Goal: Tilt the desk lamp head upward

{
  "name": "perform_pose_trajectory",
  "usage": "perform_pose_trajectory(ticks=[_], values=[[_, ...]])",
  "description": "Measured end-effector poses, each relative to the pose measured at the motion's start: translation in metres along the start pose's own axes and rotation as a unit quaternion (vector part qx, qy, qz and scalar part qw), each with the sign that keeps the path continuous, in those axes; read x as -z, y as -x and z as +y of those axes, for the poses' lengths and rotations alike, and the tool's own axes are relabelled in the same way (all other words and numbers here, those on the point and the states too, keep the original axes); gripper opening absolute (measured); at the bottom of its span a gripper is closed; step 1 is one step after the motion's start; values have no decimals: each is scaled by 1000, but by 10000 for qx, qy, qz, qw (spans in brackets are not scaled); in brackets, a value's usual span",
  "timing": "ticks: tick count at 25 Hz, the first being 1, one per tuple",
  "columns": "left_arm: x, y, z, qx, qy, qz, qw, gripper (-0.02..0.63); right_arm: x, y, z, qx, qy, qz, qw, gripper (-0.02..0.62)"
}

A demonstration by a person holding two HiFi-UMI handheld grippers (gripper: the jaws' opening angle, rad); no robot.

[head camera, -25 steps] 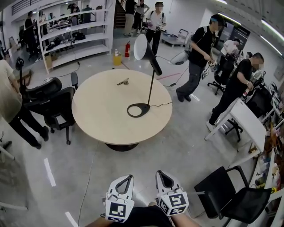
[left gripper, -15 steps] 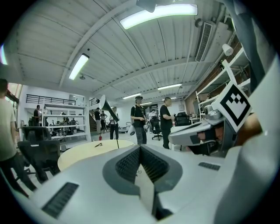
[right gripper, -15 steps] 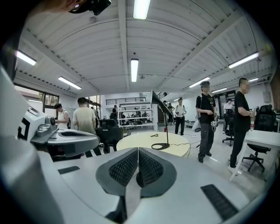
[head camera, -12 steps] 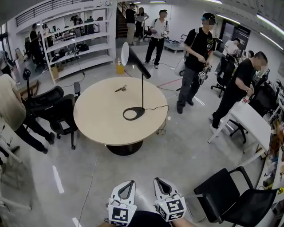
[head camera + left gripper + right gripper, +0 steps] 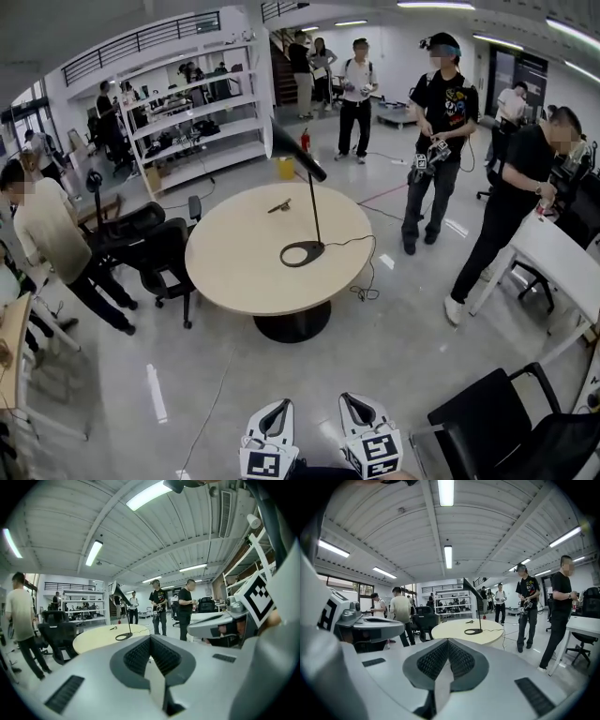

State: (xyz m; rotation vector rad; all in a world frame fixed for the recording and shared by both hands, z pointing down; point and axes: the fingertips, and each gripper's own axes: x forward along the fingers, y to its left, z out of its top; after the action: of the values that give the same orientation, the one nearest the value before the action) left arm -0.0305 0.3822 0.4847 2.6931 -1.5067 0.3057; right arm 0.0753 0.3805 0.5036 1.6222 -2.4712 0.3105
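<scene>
A black desk lamp stands on the round beige table (image 5: 234, 267). Its ring base (image 5: 303, 253) lies near the table's right side, and a thin stem rises to the cone head (image 5: 298, 150), which slants down to the left. Both grippers sit side by side at the bottom edge of the head view, well short of the table. My left gripper (image 5: 277, 407) is shut with nothing in it, and so is my right gripper (image 5: 352, 400). The lamp (image 5: 123, 616) is small and distant in the left gripper view. The right gripper view shows the lamp (image 5: 476, 611) ahead on the table (image 5: 454, 633).
A small dark object (image 5: 279, 206) lies at the table's far side. The lamp's cable (image 5: 361, 281) trails off the right edge to the floor. Black office chairs (image 5: 155, 248) stand left of the table, another chair (image 5: 497, 422) is at my right. Several people stand around, and a white desk (image 5: 562, 267) is on the right.
The view has lifted and swung round the table, so table and lamp sit higher in the picture. Both grippers stay shut, side by side, lower in frame. The lamp keeps its pose.
</scene>
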Motion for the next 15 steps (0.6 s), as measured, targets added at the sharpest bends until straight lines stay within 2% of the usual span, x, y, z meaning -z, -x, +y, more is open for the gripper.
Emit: perform_pose_trajectory(ticks=[3, 8, 15], values=[[8, 1, -9, -162, 82, 46, 9998, 48, 15, 7, -10, -79, 123, -14, 9999, 15], [8, 0, -25, -209, 75, 13, 9998, 48, 23, 22, -23, -87, 143, 56, 9998, 15], [-5, -3, -32, -334, -12, -131, 9994, 48, 3, 27, -34, 56, 68, -11, 10000, 15]])
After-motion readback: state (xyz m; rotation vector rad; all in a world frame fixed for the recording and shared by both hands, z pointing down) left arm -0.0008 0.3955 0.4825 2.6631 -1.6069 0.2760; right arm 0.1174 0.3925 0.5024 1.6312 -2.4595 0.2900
